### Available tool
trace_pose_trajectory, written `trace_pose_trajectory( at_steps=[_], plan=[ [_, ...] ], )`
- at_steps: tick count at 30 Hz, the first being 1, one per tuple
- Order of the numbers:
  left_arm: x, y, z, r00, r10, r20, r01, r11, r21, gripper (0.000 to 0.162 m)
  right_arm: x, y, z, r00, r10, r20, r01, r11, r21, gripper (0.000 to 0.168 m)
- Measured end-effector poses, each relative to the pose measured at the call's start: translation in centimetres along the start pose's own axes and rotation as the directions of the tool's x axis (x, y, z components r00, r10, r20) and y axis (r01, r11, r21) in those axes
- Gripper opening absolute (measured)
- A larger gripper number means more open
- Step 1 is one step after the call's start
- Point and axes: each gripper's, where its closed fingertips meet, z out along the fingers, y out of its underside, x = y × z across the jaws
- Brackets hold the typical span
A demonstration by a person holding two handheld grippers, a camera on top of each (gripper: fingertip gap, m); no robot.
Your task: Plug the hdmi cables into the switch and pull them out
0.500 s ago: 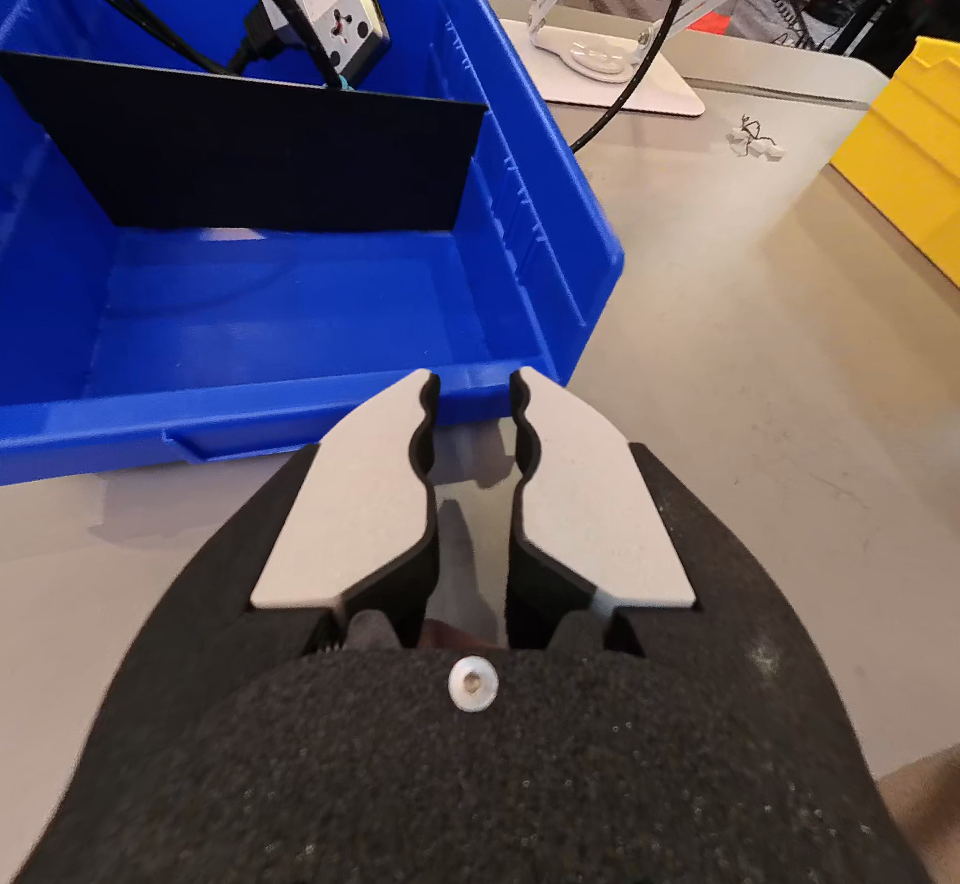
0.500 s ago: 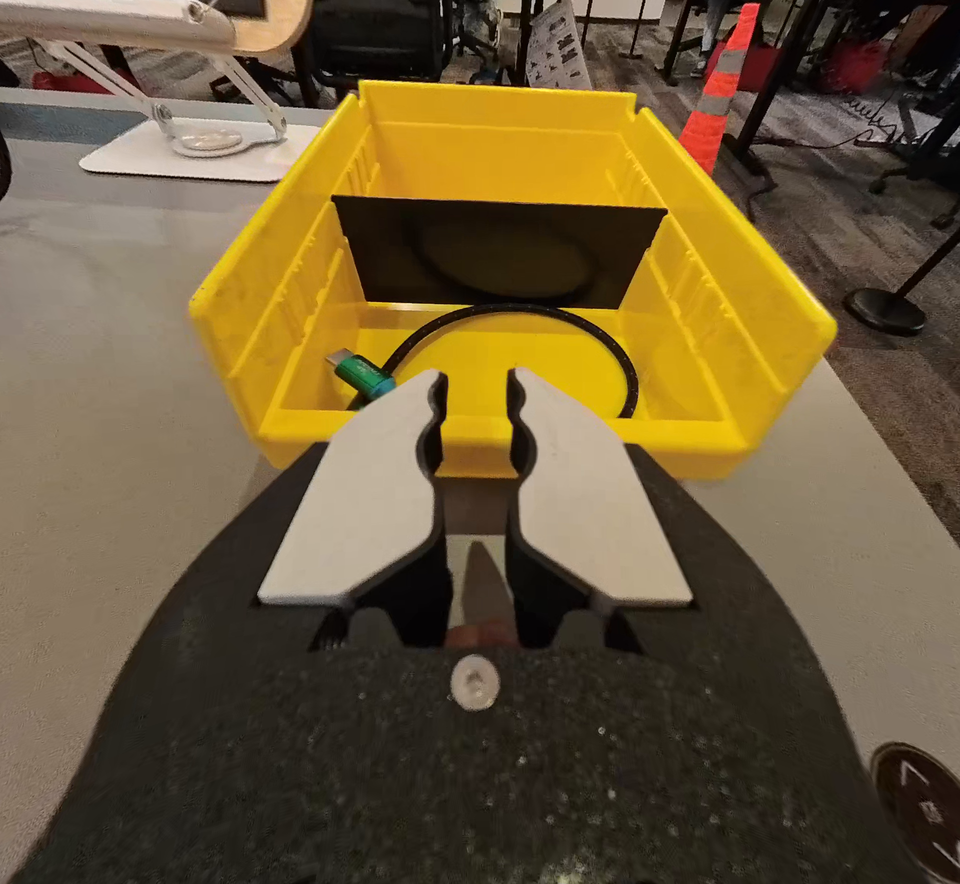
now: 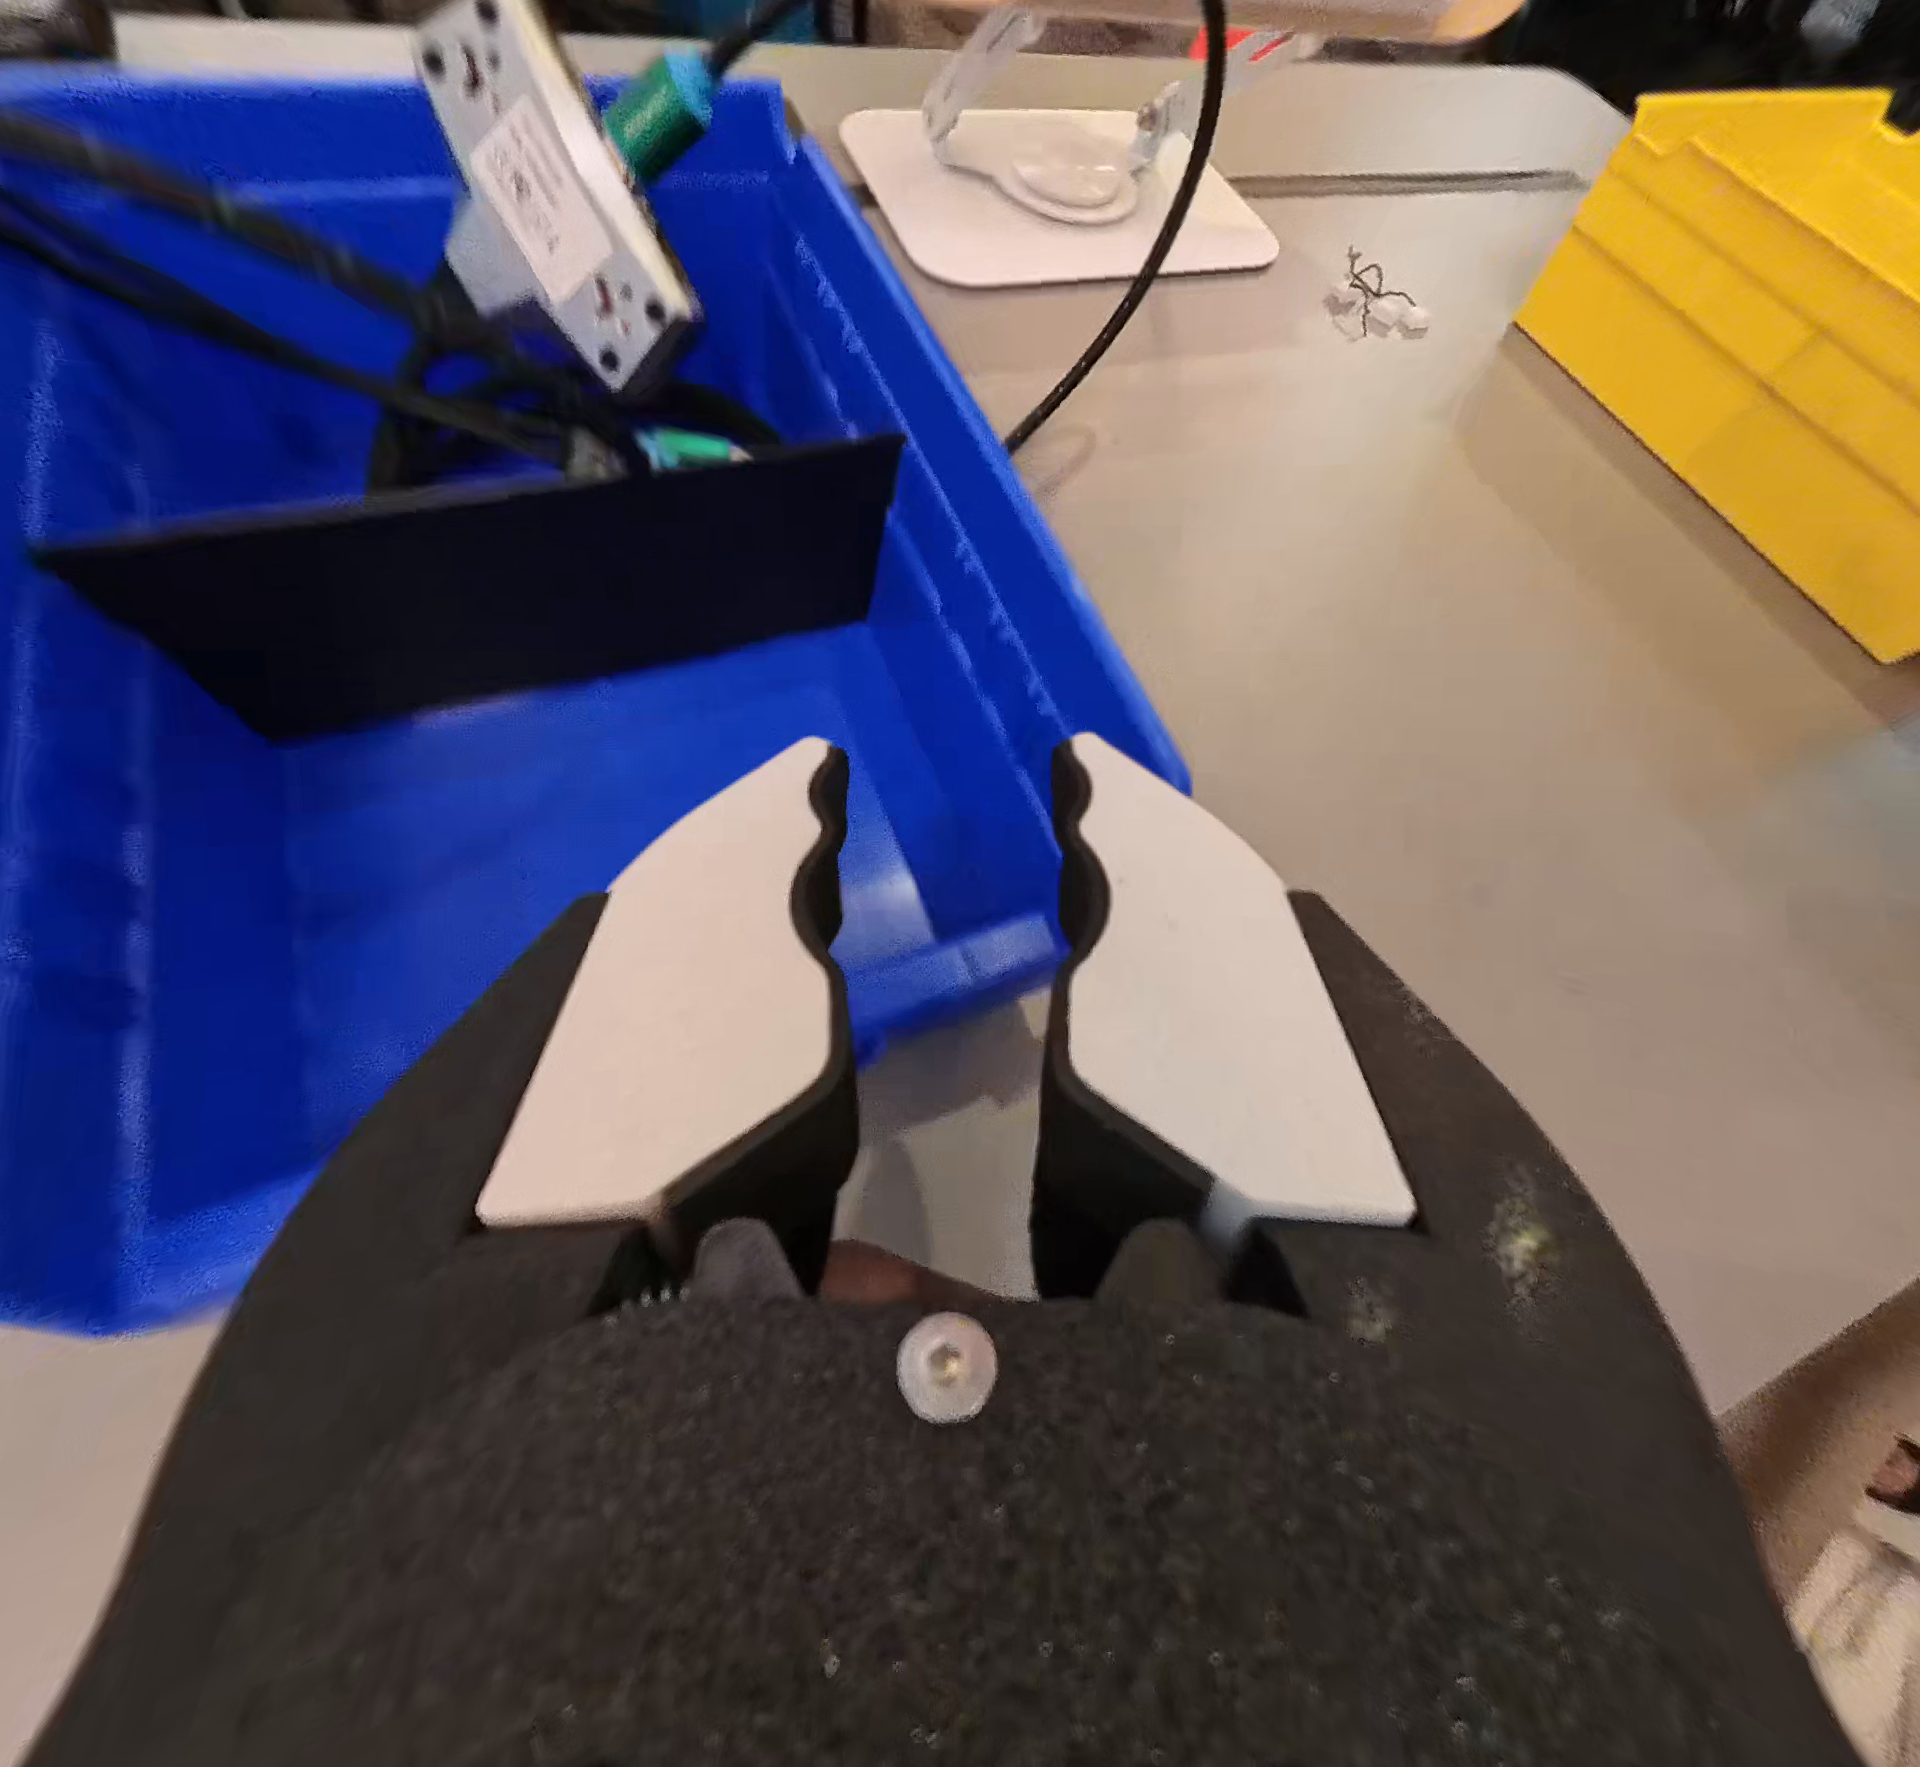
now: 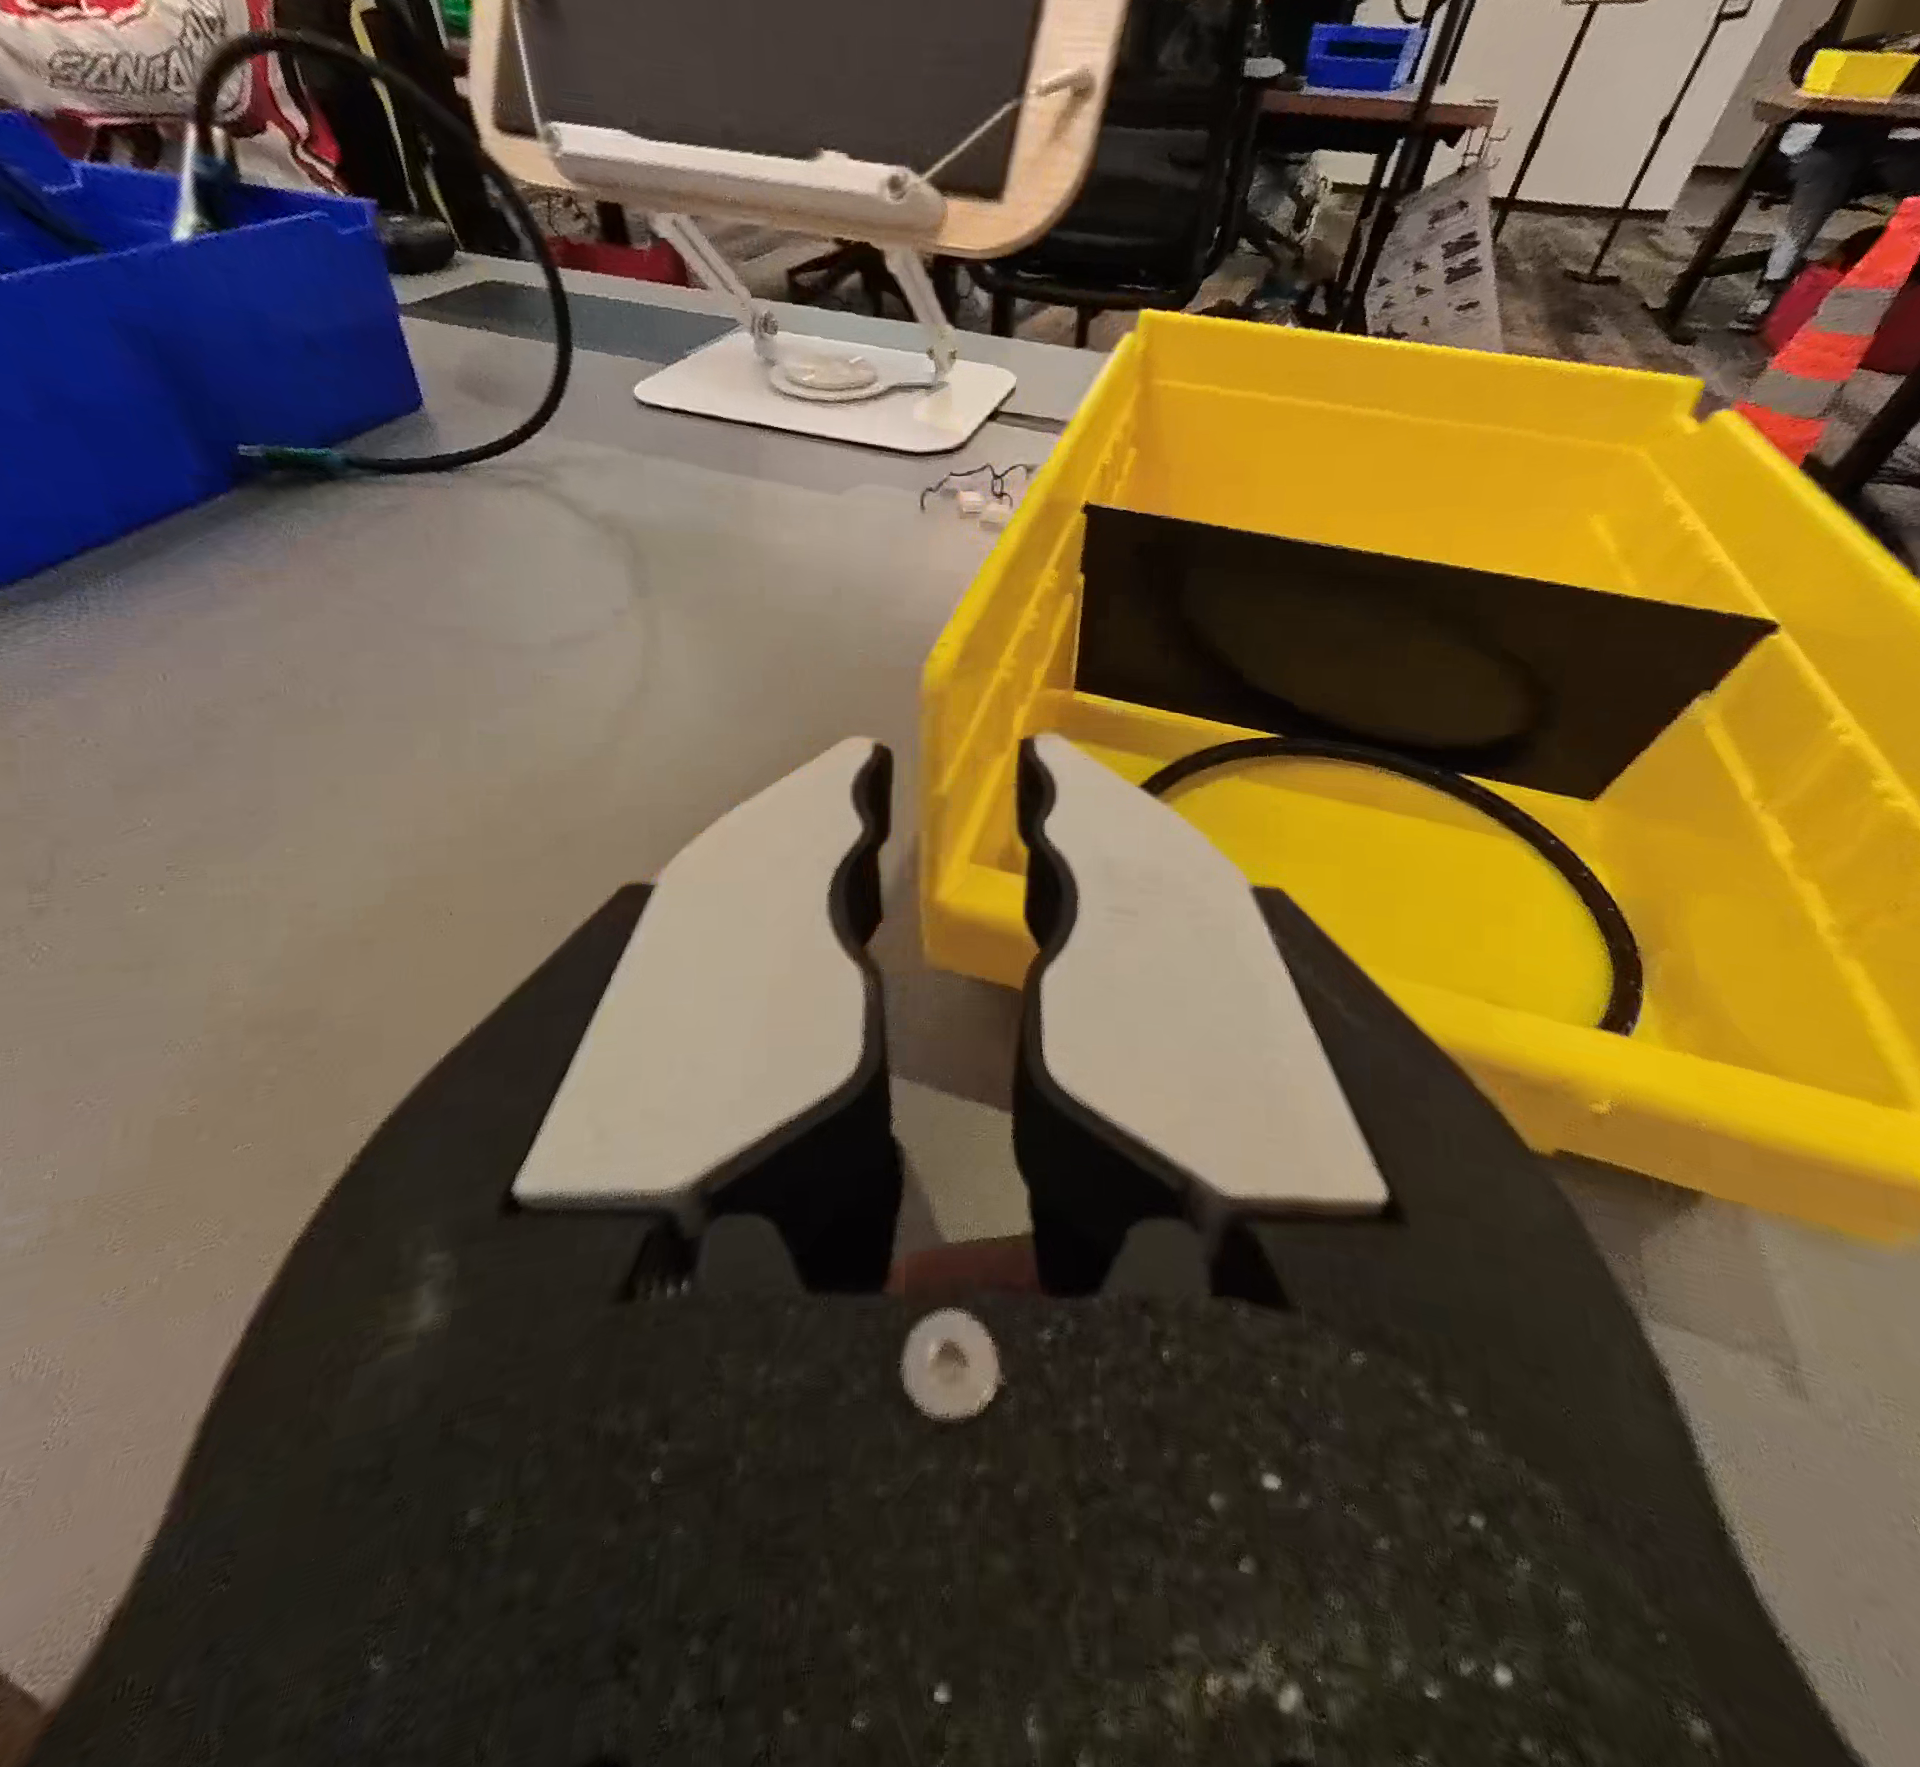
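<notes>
Our left tool point(image 3: 945, 844) and right tool point(image 4: 954, 834) hang slightly parted and empty over the bench point(image 3: 1455, 678). The switch point(image 3: 551, 179) leans in the blue bin point(image 3: 997, 574), one cable point(image 3: 1143, 283) plugged, ready for pulling.

The black divider panel point(image 3: 468, 595) hides the lower cables in the blue plastic bin point(image 3: 208, 938), whose left side the frame cuts off. The tilted grey switch box point(image 3: 551, 179) is motion-blurred. The yellow plastic bin point(image 4: 1455, 1094) runs off the right edge.
</notes>
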Motion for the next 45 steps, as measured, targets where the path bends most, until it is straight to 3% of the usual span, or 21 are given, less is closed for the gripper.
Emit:
trace_pose_trajectory(
  at_steps=[4,8,10,17,19,21,26,29,31,36,42,45],
  plan=[
    [-0.7,-5.6,0.1,0.98,0.198,0.007,-0.196,0.974,-0.113,0.042,-0.8,0.4,0.7,0.997,-0.07,0.018,0.071,0.997,-0.021,0.022],
    [-2.3,-6.8,3.1,0.909,0.409,-0.075,-0.399,0.804,-0.442,0.05,-1.3,0.7,1.4,0.997,-0.05,0.052,0.052,0.998,-0.041,0.022],
    [-3.7,-6.9,5.0,0.906,0.412,-0.097,-0.387,0.715,-0.582,0.044,-1.4,0.7,1.6,0.997,-0.023,0.07,0.026,0.999,-0.047,0.022],
    [-7.3,-4.6,8.0,0.924,0.335,-0.187,-0.317,0.391,-0.864,0.061,-0.9,1.0,1.1,0.997,0.02,0.073,-0.015,0.998,-0.068,0.022],
    [-9.0,-3.5,7.9,0.908,0.368,-0.199,-0.314,0.285,-0.906,0.056,-0.9,1.2,1.0,0.996,0.029,0.082,-0.023,0.997,-0.07,0.022],
    [-10.4,-2.6,7.6,0.892,0.397,-0.218,-0.315,0.199,-0.928,0.039,-1.0,1.5,1.0,0.995,0.031,0.091,-0.024,0.996,-0.081,0.022],
    [-9.0,-2.6,7.1,0.895,0.343,-0.284,-0.364,0.196,-0.911,0.008,-1.2,1.6,0.6,0.995,0.031,0.095,-0.023,0.996,-0.08,0.022],
    [-9.8,-4.0,6.6,0.862,0.427,-0.273,-0.387,0.207,-0.899,0.008,-1.4,1.4,0.5,0.996,0.014,0.094,-0.007,0.998,-0.069,0.021],
    [-9.9,-5.5,5.8,0.866,0.433,-0.249,-0.384,0.258,-0.886,0.007,-1.6,1.3,0.5,0.996,0.003,0.093,0.003,0.998,-0.069,0.021],
    [-10.4,-8.5,1.1,0.86,0.452,-0.238,-0.4,0.306,-0.864,0.007,-2.1,1.3,0.7,0.995,-0.018,0.094,0.025,0.997,-0.072,0.021],
    [-9.5,-12.5,-3.3,0.87,0.464,-0.166,-0.405,0.48,-0.778,0.007,-3.5,0.6,1.0,0.991,-0.061,0.119,0.067,0.997,-0.043,0.02],
    [-6.9,-14.0,-4.8,0.874,0.449,-0.184,-0.436,0.56,-0.705,0.007,-5.8,-0.9,1.2,0.973,-0.117,0.199,0.118,0.993,0.009,0.021]
  ],
)
